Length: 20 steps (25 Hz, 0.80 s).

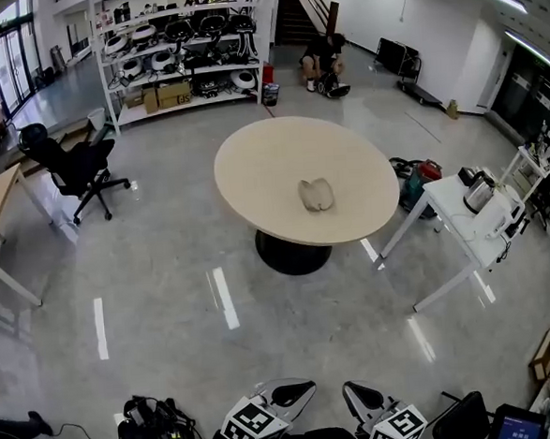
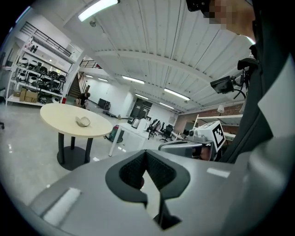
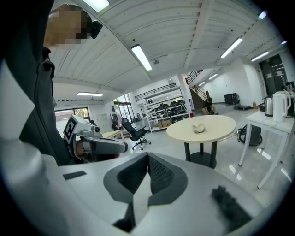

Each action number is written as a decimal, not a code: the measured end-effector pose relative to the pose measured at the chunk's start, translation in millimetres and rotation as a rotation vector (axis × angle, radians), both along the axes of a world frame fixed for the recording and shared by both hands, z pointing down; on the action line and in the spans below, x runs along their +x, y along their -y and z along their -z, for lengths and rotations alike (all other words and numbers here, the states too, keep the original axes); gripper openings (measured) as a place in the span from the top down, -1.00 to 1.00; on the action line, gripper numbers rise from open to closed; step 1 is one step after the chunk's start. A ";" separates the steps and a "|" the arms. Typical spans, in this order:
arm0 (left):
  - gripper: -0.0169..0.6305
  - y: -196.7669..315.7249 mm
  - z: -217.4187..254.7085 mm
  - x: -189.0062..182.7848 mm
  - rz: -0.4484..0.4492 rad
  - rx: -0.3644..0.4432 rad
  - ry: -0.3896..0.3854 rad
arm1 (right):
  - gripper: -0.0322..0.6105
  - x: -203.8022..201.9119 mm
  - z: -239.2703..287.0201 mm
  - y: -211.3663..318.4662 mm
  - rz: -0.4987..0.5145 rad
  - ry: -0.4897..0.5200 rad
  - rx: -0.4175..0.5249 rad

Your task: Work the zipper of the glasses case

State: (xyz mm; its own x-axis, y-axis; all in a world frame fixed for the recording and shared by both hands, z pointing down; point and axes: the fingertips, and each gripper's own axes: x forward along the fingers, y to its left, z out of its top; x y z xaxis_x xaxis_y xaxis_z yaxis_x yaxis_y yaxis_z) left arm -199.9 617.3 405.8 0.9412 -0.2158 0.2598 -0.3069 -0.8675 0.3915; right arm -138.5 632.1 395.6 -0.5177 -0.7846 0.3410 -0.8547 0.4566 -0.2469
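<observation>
The case (image 1: pixel 316 194) lies on the surface (image 1: pixel 262 163), well apart from both grippers. Fingers of left gripper (image 2: pixel 146 156) and right gripper (image 3: pixel 147 157) are pressed together, empty.

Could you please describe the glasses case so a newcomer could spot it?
Find the round beige table mid-floor, on a black pedestal. The glasses case is the small pale, rounded lump near its centre, the only thing on that tabletop.
</observation>
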 end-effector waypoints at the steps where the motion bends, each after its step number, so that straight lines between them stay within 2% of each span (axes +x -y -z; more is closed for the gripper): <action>1: 0.93 9.7 -1.7 -0.9 0.001 -0.010 -0.002 | 0.89 -1.2 -1.7 8.6 0.000 0.002 -0.009; 6: 0.93 53.2 -11.4 3.4 0.017 -0.040 -0.009 | 0.89 0.6 -8.0 49.7 0.021 0.000 -0.033; 11: 0.93 102.8 -15.3 22.7 0.074 -0.039 0.003 | 0.89 30.3 -8.1 105.1 0.017 0.051 -0.007; 15: 0.93 156.1 -7.0 45.7 0.172 -0.006 0.037 | 0.89 65.5 -8.5 158.4 0.050 0.107 0.019; 20: 0.93 210.1 20.0 98.8 0.265 0.080 0.067 | 0.88 121.2 12.5 216.4 0.117 0.083 0.096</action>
